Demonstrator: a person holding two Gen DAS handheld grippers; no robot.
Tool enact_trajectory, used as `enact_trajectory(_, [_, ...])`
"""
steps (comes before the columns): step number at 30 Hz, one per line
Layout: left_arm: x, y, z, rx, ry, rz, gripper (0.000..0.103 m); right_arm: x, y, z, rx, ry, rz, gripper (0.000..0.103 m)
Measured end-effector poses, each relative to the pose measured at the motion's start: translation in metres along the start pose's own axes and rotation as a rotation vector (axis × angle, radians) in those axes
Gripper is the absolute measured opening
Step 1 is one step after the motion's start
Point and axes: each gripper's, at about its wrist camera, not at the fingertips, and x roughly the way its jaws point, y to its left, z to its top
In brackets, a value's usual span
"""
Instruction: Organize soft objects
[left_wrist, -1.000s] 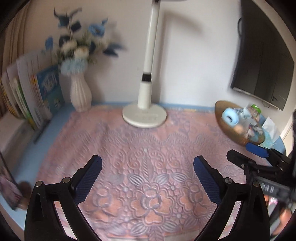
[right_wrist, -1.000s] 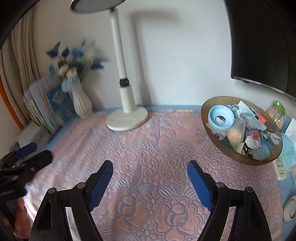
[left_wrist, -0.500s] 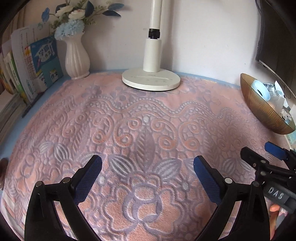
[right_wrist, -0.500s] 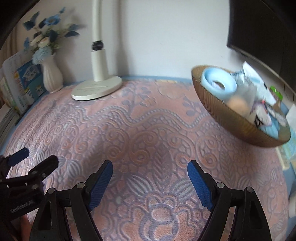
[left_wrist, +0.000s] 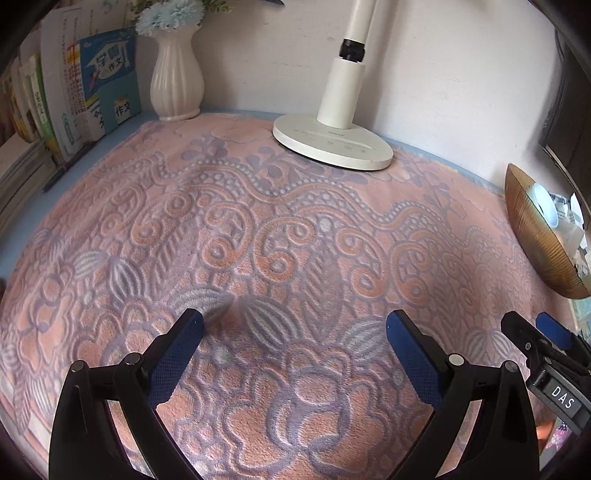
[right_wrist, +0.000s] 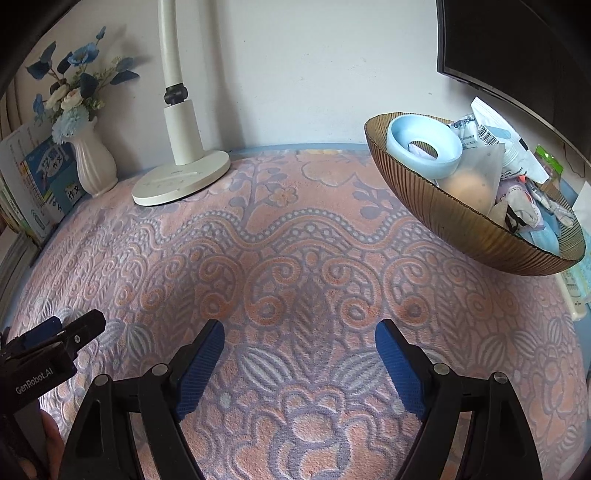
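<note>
Pink-and-lilac flowered blanket (left_wrist: 295, 229) is spread over the whole work surface and fills the foreground of both wrist views. Nearest the cameras, the left gripper (left_wrist: 294, 341) is held low over the blanket with its blue-padded fingers (left_wrist: 173, 356) set wide apart and nothing between them. The right gripper (right_wrist: 299, 349) is held beside it in the same way; its jaws have just been opening a little further, and only blanket is seen between them. No pad is seen pressing on the fabric. Each gripper is caught at the edge of the other's view.

Farther off to the right, a ribbed amber bowl (right_wrist: 436, 206) is seen resting on the blanket, filled with a pale blue ring (right_wrist: 424, 149), a wrapped round item and assorted packets. At the back, against the wall, a white lamp base (left_wrist: 332, 142) is set on the blanket, with a white vase (left_wrist: 176, 85) of blue flowers to its left and books (left_wrist: 107, 79) leaned beside it. A dark screen (right_wrist: 517, 48) is mounted at upper right.
</note>
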Motion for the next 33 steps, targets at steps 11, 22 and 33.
enact_trajectory(11, [0.007, -0.006, -0.001, 0.037, 0.03, 0.062, 0.099, 0.008, -0.002, 0.0, 0.015, 0.032, -0.006, 0.092])
enact_trajectory(22, [0.009, -0.008, -0.001, 0.053, 0.037, 0.083, 0.099, 0.009, -0.002, 0.0, 0.015, 0.037, -0.008, 0.092])
enact_trajectory(33, [0.012, -0.009, -0.002, 0.06, 0.053, 0.112, 0.103, 0.021, 0.001, -0.002, 0.003, 0.096, -0.02, 0.098])
